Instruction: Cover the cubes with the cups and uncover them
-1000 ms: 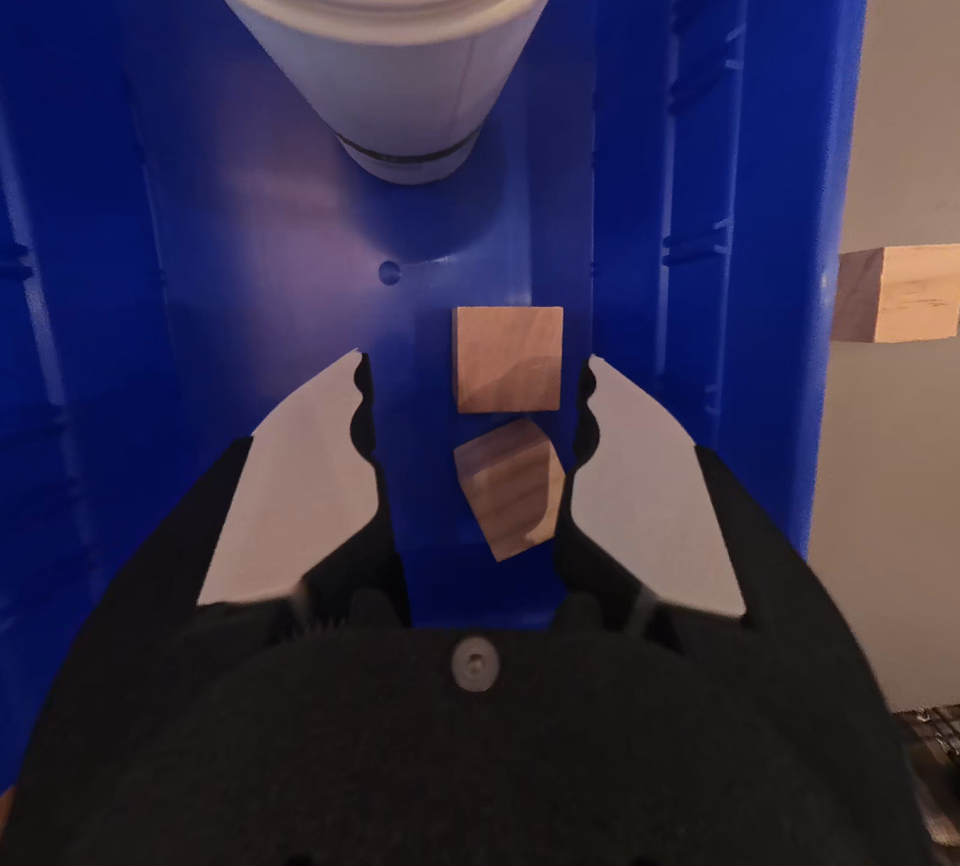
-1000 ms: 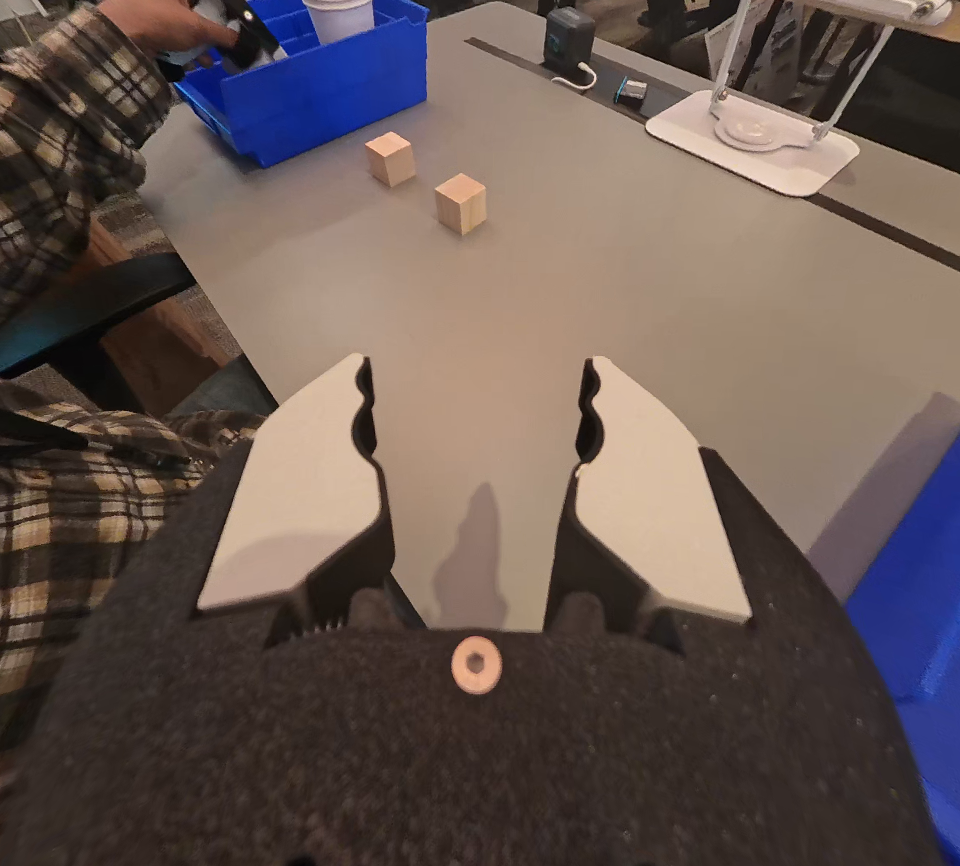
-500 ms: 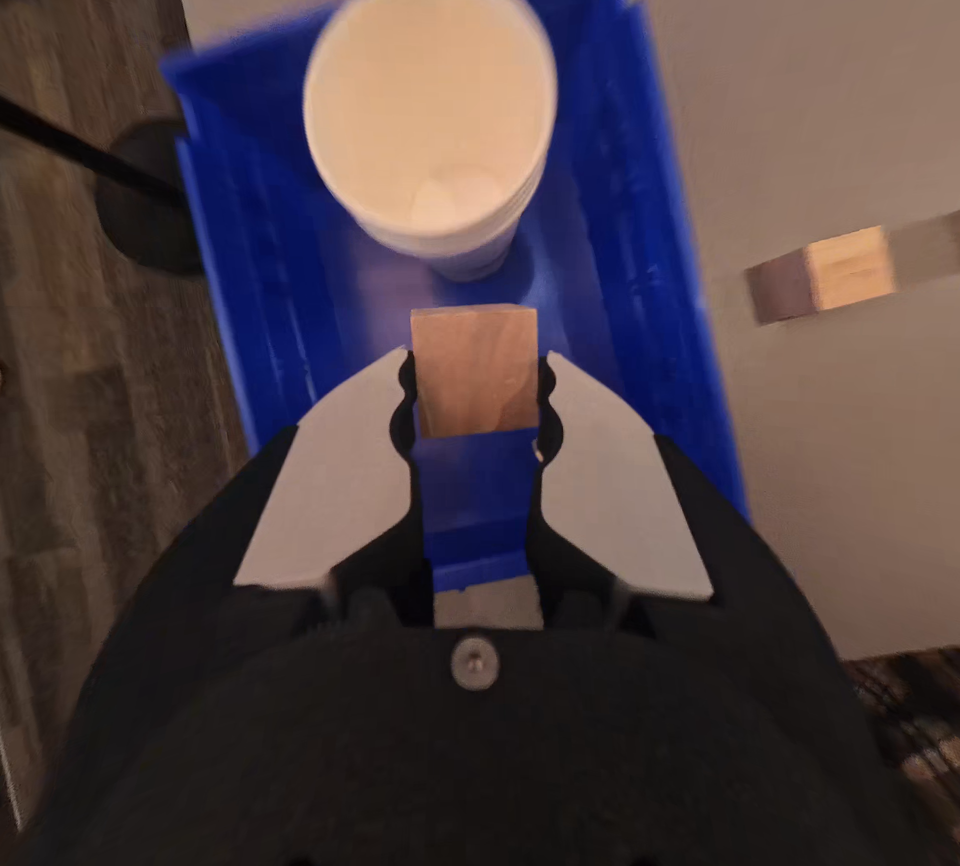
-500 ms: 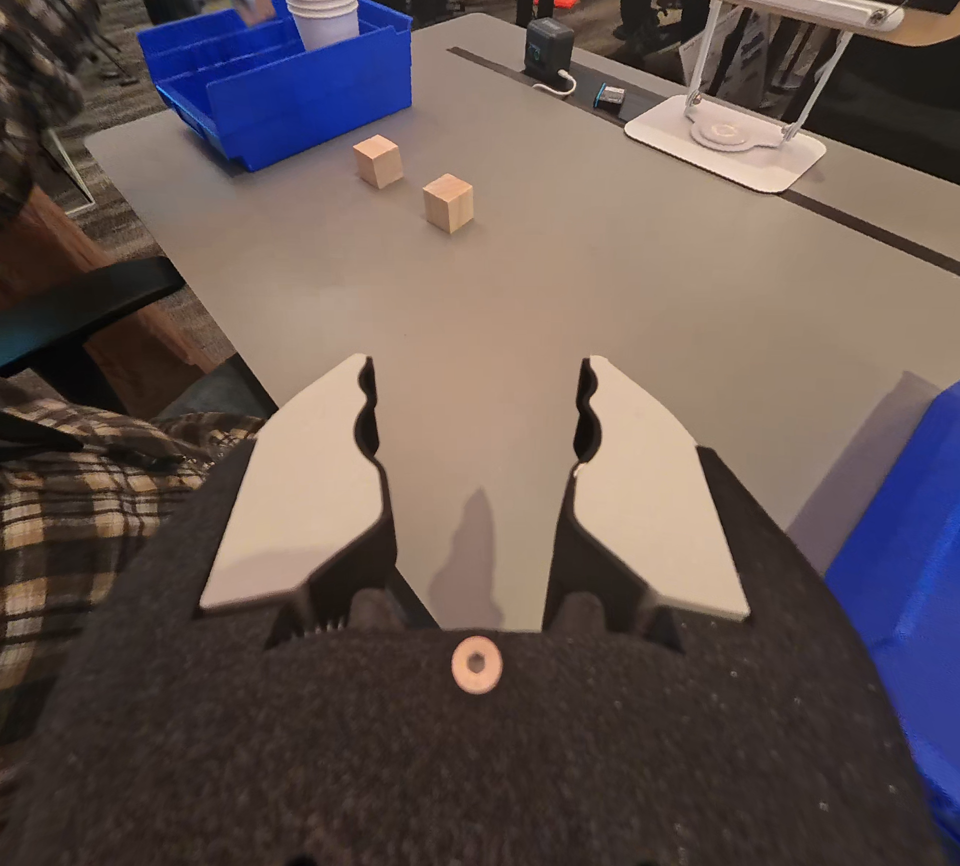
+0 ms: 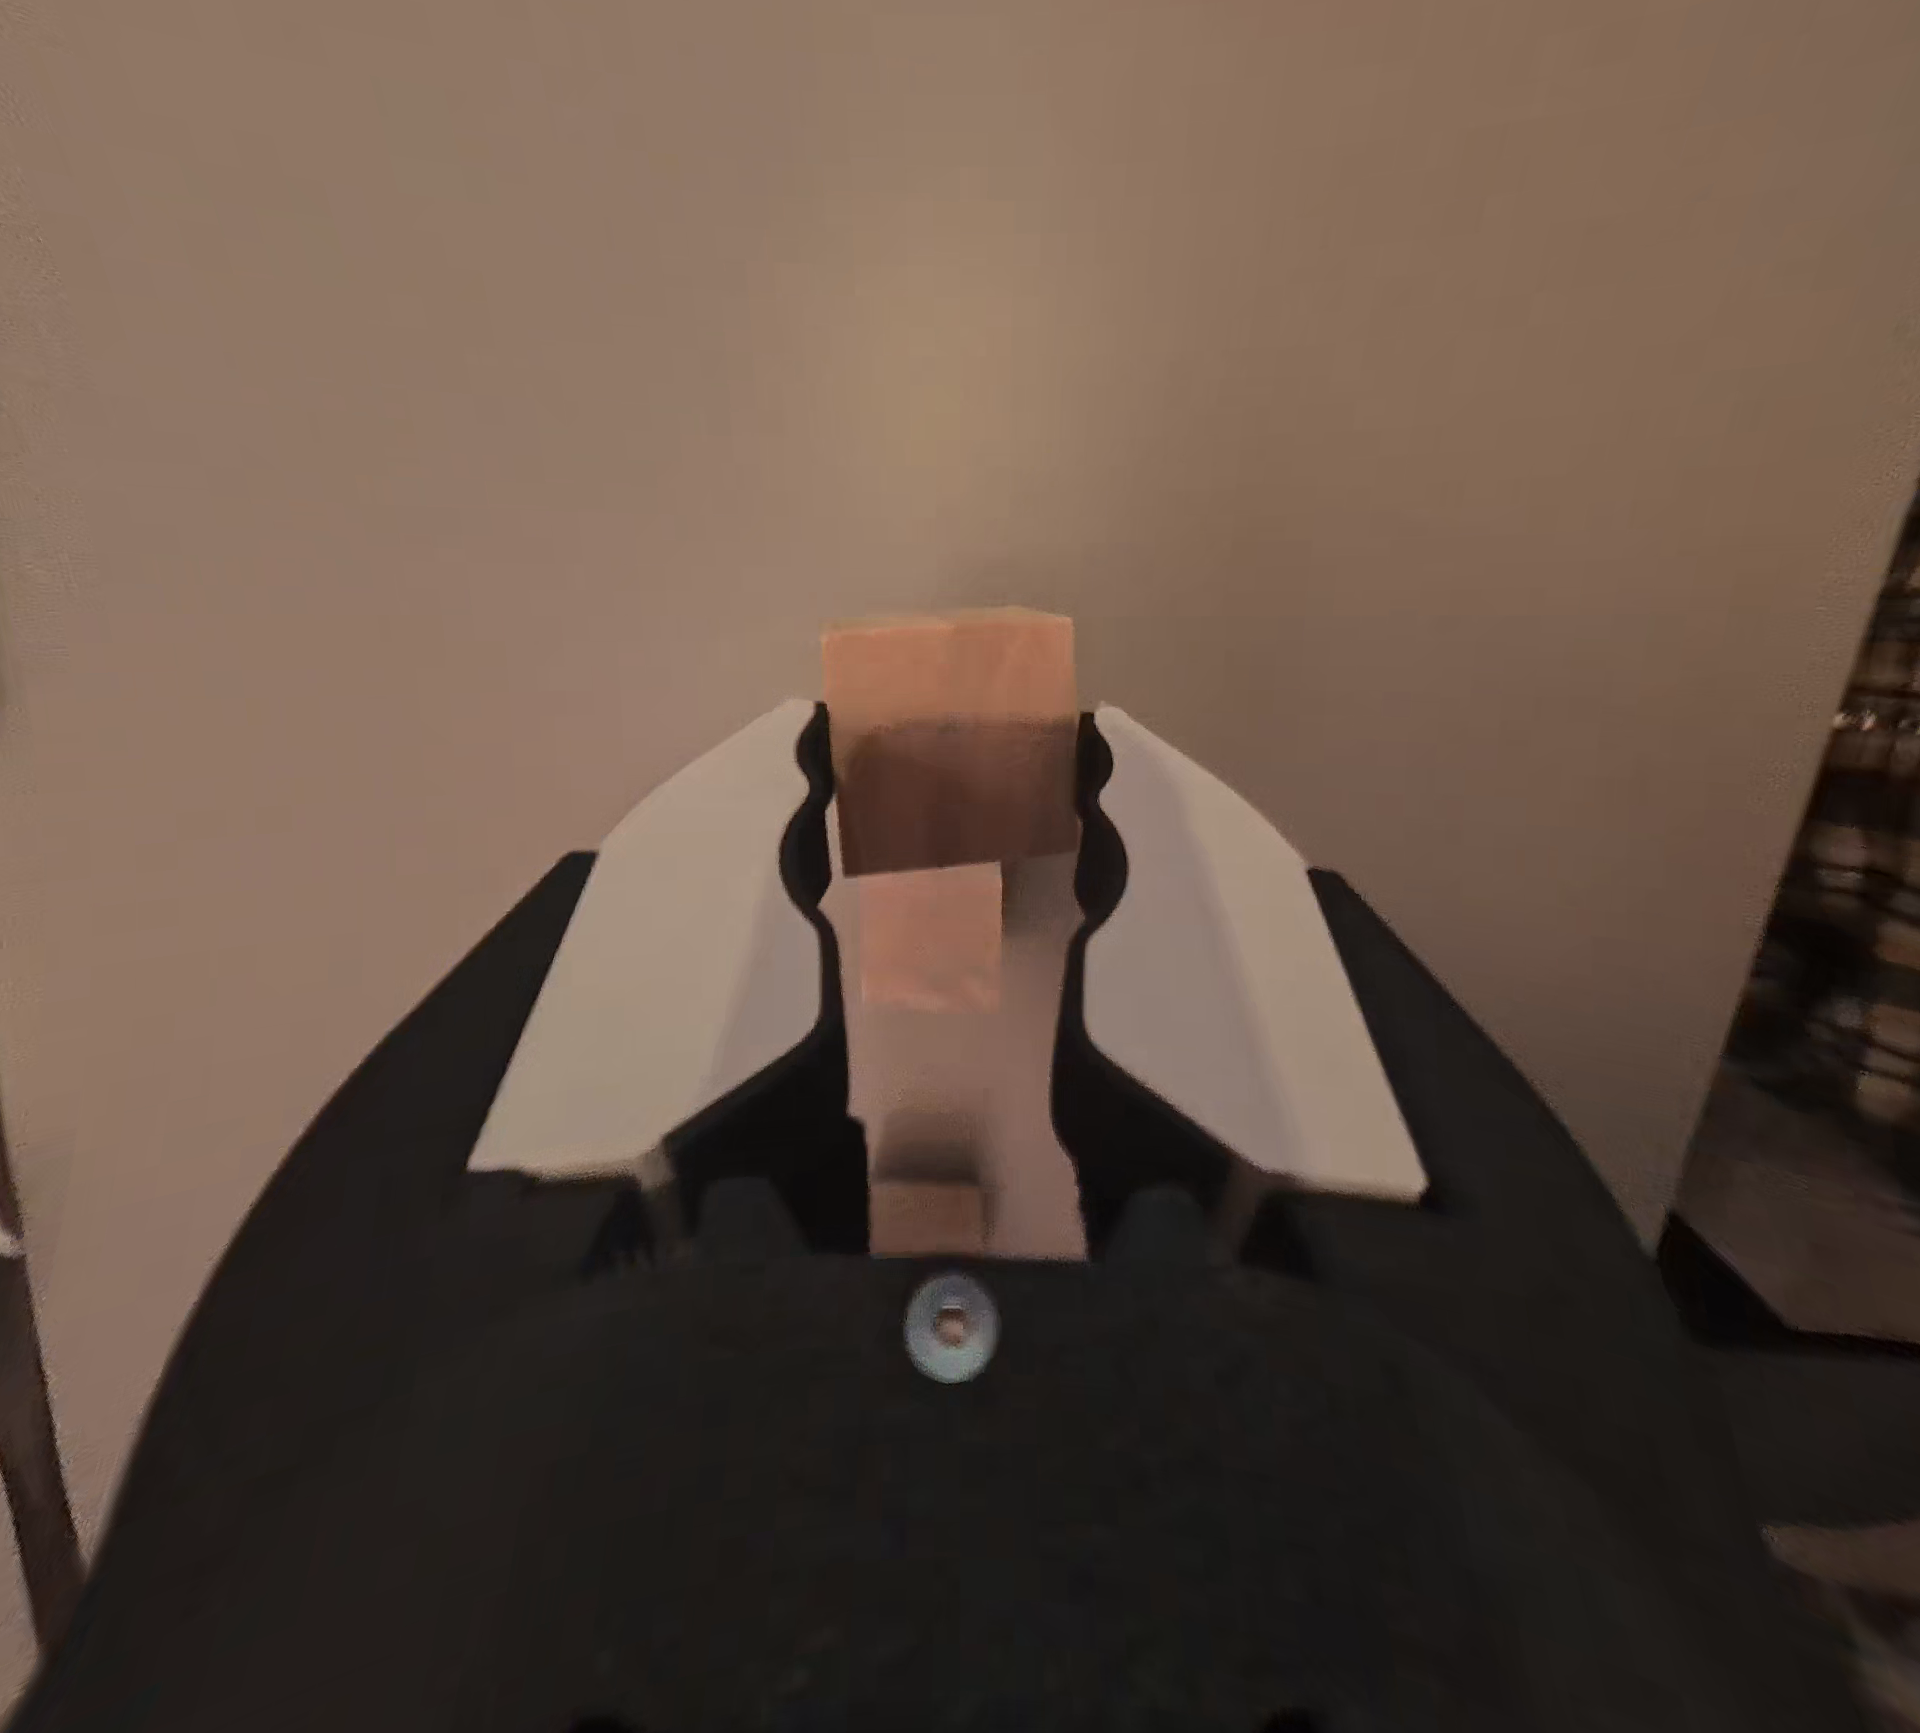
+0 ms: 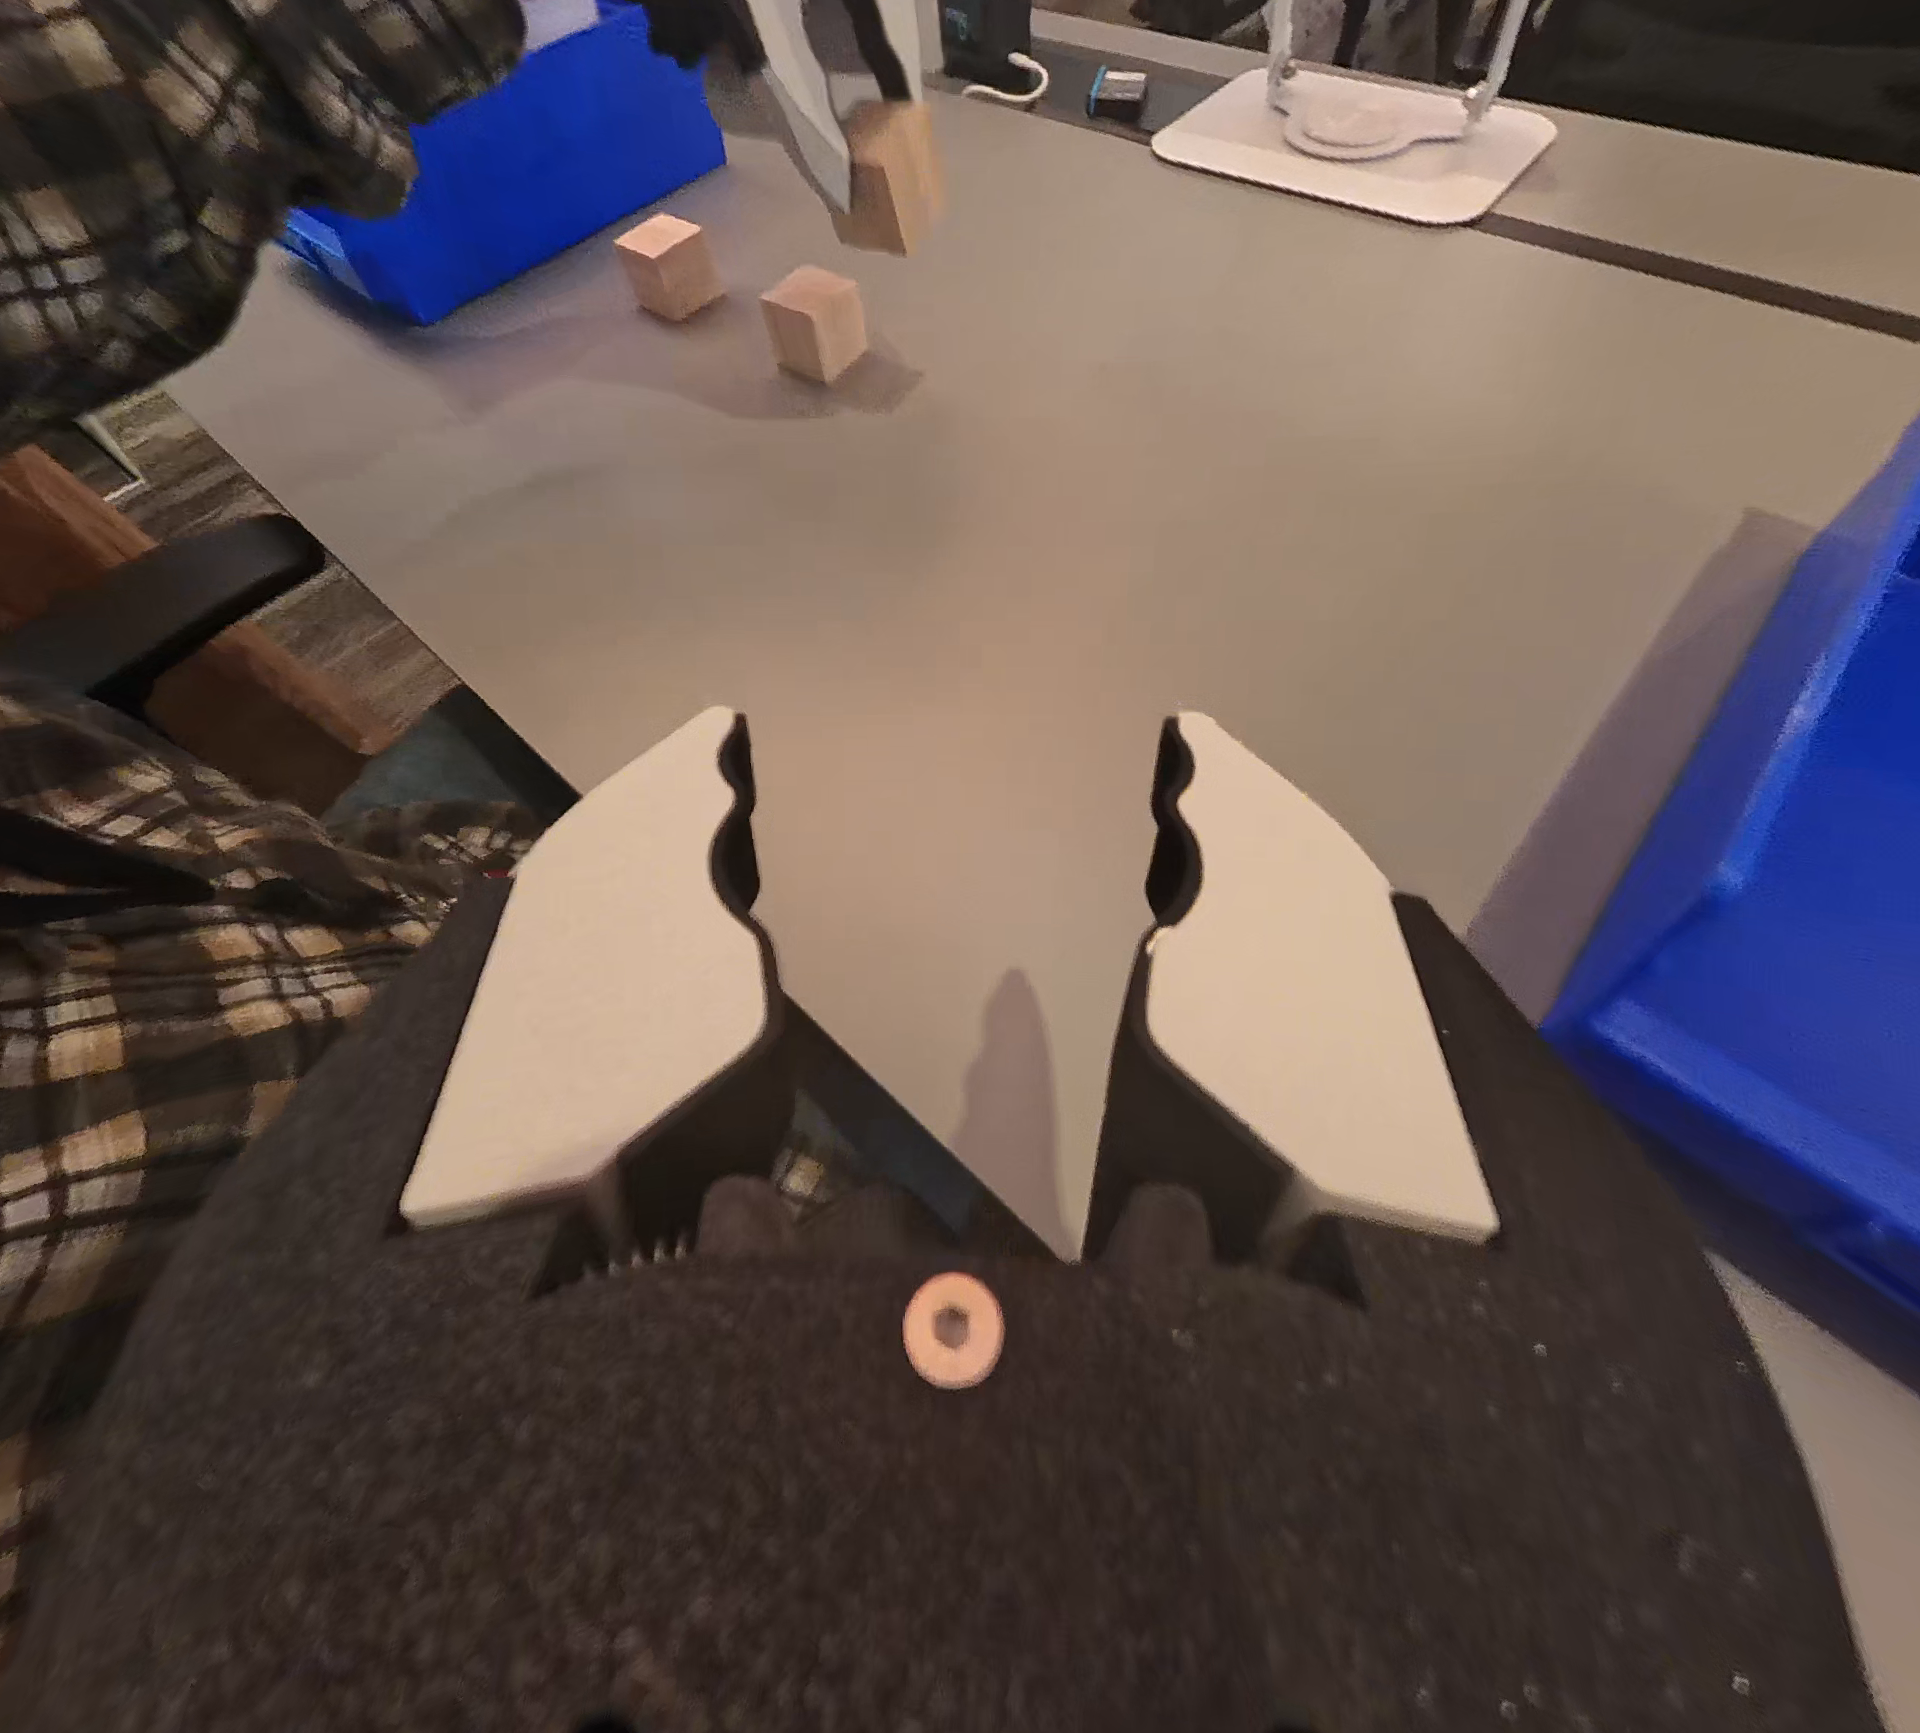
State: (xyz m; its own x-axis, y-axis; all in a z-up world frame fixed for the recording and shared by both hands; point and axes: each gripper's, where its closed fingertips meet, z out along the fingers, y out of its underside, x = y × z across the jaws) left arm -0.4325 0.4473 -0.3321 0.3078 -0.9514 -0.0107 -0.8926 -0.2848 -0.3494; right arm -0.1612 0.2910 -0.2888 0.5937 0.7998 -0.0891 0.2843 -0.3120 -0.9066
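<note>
Wooden cube hangs clenched in the left tongs above the surface, near two others; lower it level, well apart. Right tongs gape, idle.

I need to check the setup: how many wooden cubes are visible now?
3: one held cube in the left gripper above the table, two resting cubes below. Others may be hidden.
</note>
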